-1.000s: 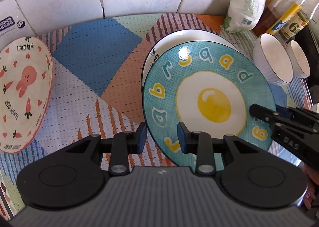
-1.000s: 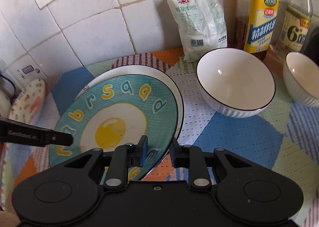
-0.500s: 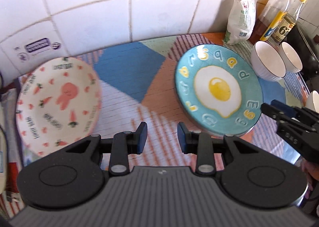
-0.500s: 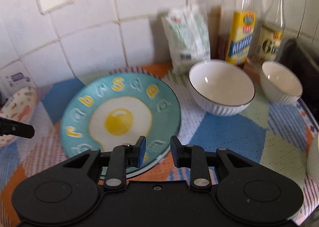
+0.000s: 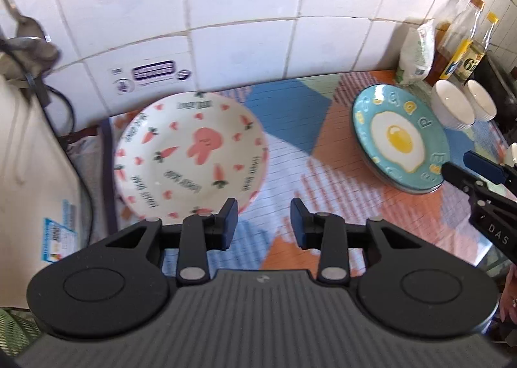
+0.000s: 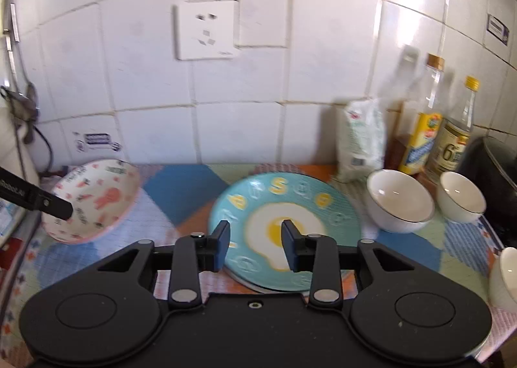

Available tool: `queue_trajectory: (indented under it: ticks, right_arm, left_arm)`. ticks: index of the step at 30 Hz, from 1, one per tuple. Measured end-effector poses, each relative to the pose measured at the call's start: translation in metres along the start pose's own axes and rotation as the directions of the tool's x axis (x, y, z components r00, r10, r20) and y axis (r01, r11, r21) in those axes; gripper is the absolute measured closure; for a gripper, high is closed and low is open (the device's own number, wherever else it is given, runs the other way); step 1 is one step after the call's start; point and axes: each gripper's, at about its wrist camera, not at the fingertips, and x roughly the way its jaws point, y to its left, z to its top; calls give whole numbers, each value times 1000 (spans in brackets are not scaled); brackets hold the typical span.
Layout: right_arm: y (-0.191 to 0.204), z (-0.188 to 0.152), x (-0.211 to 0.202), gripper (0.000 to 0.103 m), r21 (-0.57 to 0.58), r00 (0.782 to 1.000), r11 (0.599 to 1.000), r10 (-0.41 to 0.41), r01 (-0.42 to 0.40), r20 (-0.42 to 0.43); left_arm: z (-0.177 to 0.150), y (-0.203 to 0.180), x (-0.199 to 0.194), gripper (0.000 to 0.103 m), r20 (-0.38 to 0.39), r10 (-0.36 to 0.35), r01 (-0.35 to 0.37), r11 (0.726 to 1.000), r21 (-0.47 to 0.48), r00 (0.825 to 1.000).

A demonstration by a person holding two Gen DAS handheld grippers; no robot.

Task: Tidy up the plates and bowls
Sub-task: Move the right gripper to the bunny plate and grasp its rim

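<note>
A teal plate with a fried-egg picture (image 5: 399, 141) (image 6: 307, 203) lies flat on top of another plate on the patchwork mat. A pink rabbit-and-carrot plate (image 5: 190, 154) (image 6: 97, 200) sits to its left, tilted near the wall. Two white ribbed bowls (image 5: 452, 106) (image 6: 399, 200) stand right of the teal plate. My left gripper (image 5: 264, 222) hovers over the mat by the pink plate's near rim, jaws opening, nothing between them. My right gripper (image 6: 255, 243) hangs above the teal plate's near edge, jaws opening and empty; it shows from the side in the left wrist view (image 5: 478, 170).
Two bottles (image 6: 423, 135) and a white bag (image 6: 362, 141) stand against the tiled wall at the back right. A dark appliance (image 6: 491, 174) is at the far right, and a third white bowl (image 6: 504, 274) by the right edge. A white appliance with a cable (image 5: 29, 148) stands at the left.
Both grippers let go of the teal plate, which now lies flat on the plate below. They drew back and up, jaws wider. The left view swung over to the pink plate.
</note>
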Motion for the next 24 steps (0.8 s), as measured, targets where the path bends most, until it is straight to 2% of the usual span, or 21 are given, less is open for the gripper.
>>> queue_trajectory:
  ticks: [1,4,6,8,9,10,12,15,20,24]
  right_arm:
    - [6,-1,2,53,11,1000,1000,12,-13,3]
    - [27,-14,14,51,51,998,996,69,-68,-12]
    - [43,-21,25,51,66,993,992,107,-104,-41]
    - [58,-27,31,48,72,989,987,145,-143,-28]
    - [65,-28,34,44,69,988,986,151,-149,-24]
    - [71,-30,38,44,63,990,988,143,-141,-23]
    - [82,-29,49,44,51,994,994,102,-99,-49]
    - [90,-26,63,44,68,991,991,120,-116,-65]
    - [103,-16,81,44,78,983,983,173,-168,-55]
    - [108,-11,106,44,163,966,961,239,-222,-96]
  left_arm:
    - [-3,5,0,62,5,15,-15,1000,5,1000]
    - [-13,21,6,62,4,76,-76,997,-2,997]
    - [-19,33,11,62,-10,74,-74,997,-38,997]
    - [-23,43,18,61,-25,73,-74,995,-67,997]
    - [-26,46,22,59,-30,80,-82,994,-71,996]
    - [-28,48,25,55,-36,92,-94,993,-70,995]
    - [-31,51,33,55,-56,118,-121,991,-63,991]
    - [-34,57,44,55,-79,140,-146,986,-75,987]
    - [-34,67,54,47,-38,183,-186,977,-103,982]
    - [-31,73,64,45,-15,204,-205,973,-111,979]
